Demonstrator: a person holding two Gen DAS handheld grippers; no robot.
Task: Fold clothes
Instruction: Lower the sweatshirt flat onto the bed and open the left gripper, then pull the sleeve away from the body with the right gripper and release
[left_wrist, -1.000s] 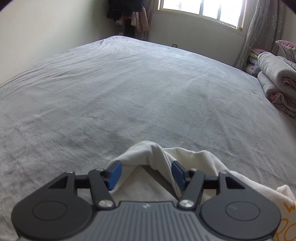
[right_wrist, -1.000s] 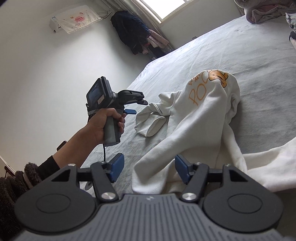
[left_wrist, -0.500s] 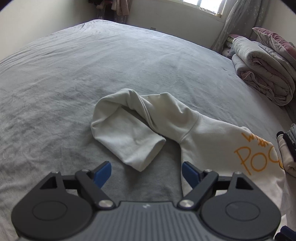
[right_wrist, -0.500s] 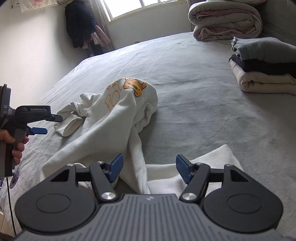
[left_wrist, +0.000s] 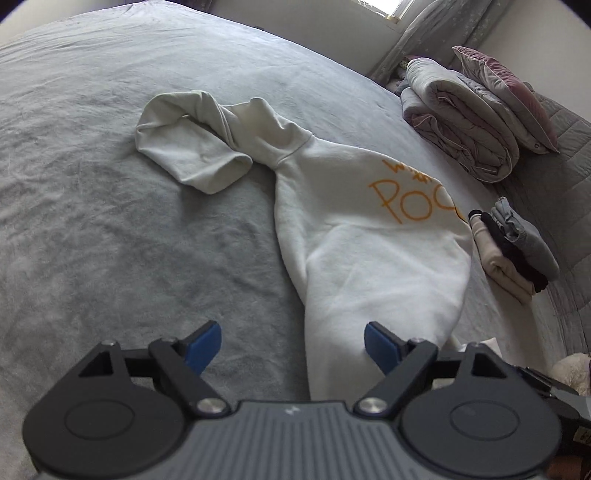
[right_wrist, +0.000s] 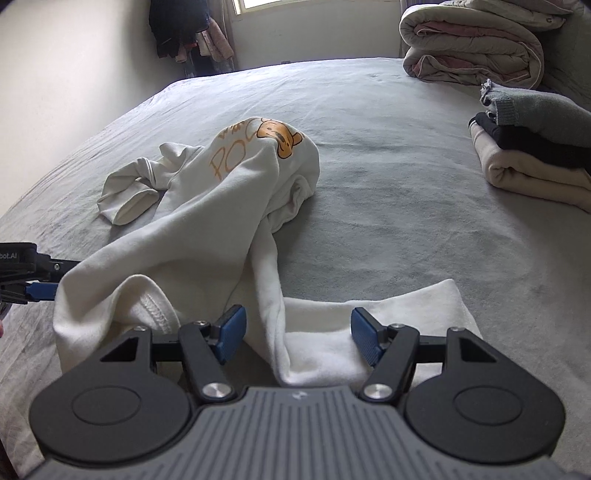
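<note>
Jaws of left gripper (left_wrist: 293, 347) and right gripper (right_wrist: 297, 334) spread wide, nothing held, orange "POO" lettering seen on crumpled white sweatshirt (right_wrist: 236, 192), grey bed (left_wrist: 110, 258) open leftward.

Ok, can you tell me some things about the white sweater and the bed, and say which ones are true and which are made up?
1. The white sweater is folded into a neat square. False: it lies crumpled and stretched out on the bed.
2. The sweater has orange letters and a bear on it. True.
3. Both grippers are open. True: the left gripper and the right gripper hold nothing.
4. The stack of folded clothes sits on top of the sweater. False: it lies apart, to the right.
5. A rolled-up quilt lies at the far side of the bed. True.
</note>
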